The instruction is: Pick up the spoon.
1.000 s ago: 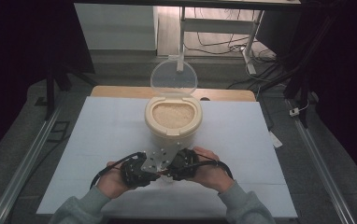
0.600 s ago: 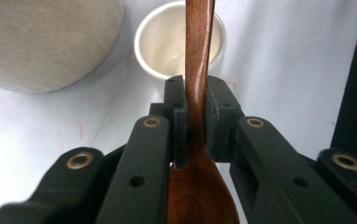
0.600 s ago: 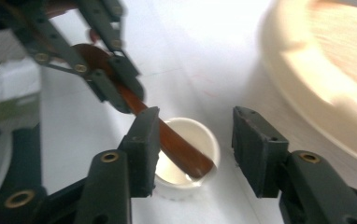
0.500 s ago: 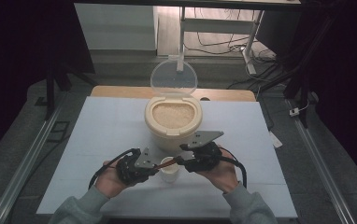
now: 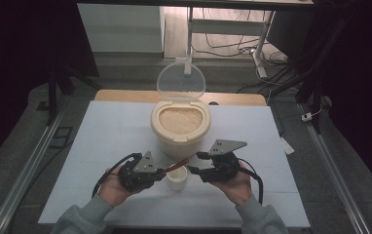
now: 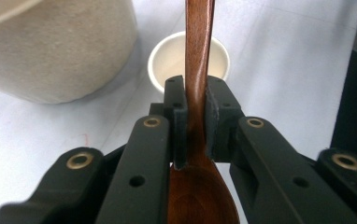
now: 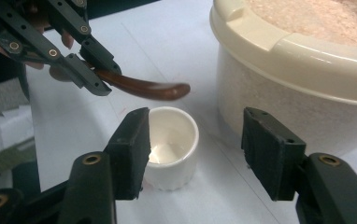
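**Spoon over the cup**

My left claw (image 5: 160, 171) clamps the brown spoon (image 5: 176, 165), its handle reaching right over the small white cup (image 5: 177, 178). My right claw (image 7: 193, 142) gapes wide, the cup just left between its jaws, near the rice tub (image 5: 180, 127).

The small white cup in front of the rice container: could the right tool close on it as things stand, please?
Probably yes. The right tool is open, its jaws either side of the small white cup, and the brown wooden spoon in the left tool hangs above the cup, not between.
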Demonstrator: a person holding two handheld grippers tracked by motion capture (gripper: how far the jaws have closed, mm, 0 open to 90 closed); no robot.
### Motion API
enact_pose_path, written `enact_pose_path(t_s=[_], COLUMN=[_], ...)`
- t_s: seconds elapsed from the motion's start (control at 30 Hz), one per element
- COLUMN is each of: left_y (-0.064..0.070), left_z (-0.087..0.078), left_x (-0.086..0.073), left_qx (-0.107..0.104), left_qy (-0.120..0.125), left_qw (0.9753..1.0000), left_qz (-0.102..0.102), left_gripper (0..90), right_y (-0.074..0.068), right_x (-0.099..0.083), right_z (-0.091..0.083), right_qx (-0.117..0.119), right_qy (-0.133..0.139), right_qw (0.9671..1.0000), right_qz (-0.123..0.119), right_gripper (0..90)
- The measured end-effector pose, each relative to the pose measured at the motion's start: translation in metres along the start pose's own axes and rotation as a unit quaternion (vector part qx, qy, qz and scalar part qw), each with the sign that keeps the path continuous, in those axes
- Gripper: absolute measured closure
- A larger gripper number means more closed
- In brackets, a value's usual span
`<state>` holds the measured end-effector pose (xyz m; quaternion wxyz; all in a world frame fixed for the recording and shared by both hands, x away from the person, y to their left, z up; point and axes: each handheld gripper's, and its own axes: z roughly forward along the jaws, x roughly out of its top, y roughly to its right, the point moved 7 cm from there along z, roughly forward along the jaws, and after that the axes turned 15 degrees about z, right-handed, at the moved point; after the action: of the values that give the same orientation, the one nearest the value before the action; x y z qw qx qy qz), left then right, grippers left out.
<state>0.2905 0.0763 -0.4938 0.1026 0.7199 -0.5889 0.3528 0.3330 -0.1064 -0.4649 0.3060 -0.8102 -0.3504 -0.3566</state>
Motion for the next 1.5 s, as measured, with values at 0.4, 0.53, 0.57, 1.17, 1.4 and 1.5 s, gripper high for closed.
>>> enact_pose_path(t_s=[0.4, 0.53, 0.57, 1.17, 1.4, 1.5], left_y=[0.001, 0.001, 0.001, 0.004, 0.005, 0.006], left_z=[-0.001, -0.001, -0.001, 0.004, 0.006, 0.007], left_x=[0.005, 0.006, 0.006, 0.011, 0.012, 0.012], left_qx=[0.021, 0.024, 0.025, 0.048, 0.059, 0.059], left_qy=[0.023, 0.025, 0.026, 0.029, 0.026, 0.024], left_qw=[0.9995, 0.9994, 0.9993, 0.9984, 0.9978, 0.9978], left_qz=[0.0, 0.0, 0.0, 0.009, 0.014, 0.017], left_gripper=[79.5, 79.5, 79.5, 79.5, 79.4, 79.5], right_y=[-0.006, -0.008, -0.008, -0.022, -0.026, -0.026], right_x=[0.001, 0.001, 0.001, 0.005, 0.009, 0.011], right_z=[0.005, 0.008, 0.008, 0.02, 0.02, 0.018], right_qx=[0.013, 0.018, 0.016, 0.038, 0.043, 0.056], right_qy=[0.014, 0.015, 0.016, 0.047, 0.077, 0.088], right_qw=[0.9995, 0.9991, 0.9991, 0.9946, 0.9899, 0.9867], right_qz=[0.024, 0.034, 0.035, 0.085, 0.111, 0.124], right_gripper=[37.1, 36.1, 35.9, 39.1, 56.0, 61.3])
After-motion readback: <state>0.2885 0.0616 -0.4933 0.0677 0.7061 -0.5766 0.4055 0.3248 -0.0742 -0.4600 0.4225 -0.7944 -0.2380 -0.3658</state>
